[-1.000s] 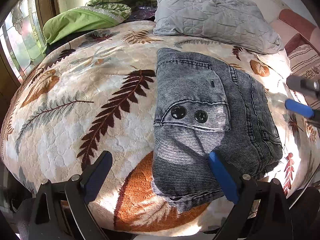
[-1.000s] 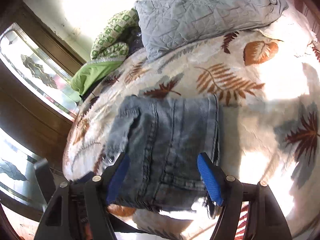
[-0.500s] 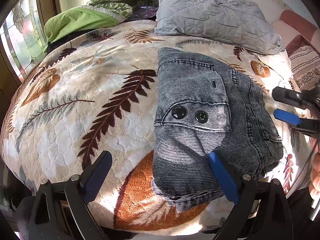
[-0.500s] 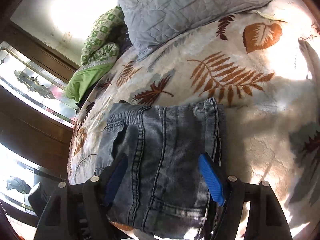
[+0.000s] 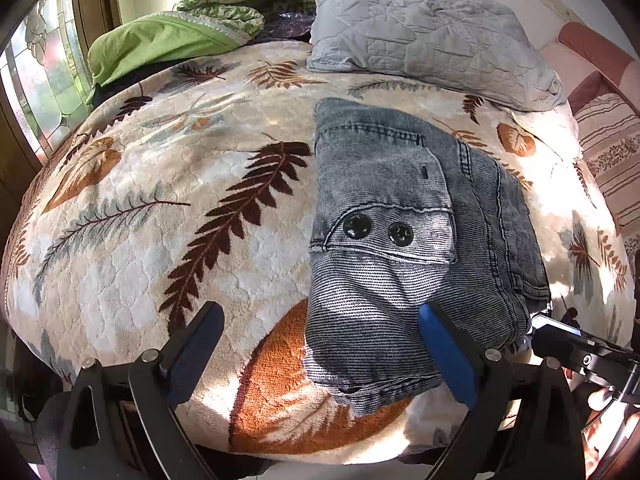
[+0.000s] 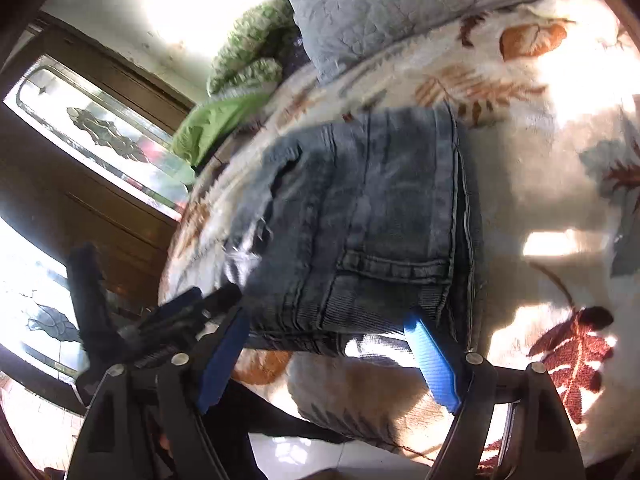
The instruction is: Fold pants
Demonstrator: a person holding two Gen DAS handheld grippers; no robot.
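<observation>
Covering most of both views is my leaf-print blanket (image 5: 160,240), with a grey pillow (image 5: 420,32) at the upper right. On the blanket lie the folded denim pants (image 5: 400,248), right of centre in the left view and central in the right one. My left gripper (image 5: 316,344) stands wide apart, its right pad over the pants' near edge. My right gripper (image 6: 328,356) is opening, just short of the fold's near edge, gripping nothing.

One folded pants (image 5: 404,240) – two grippers – perhaps three pillows (image 5: 424,32).
</observation>
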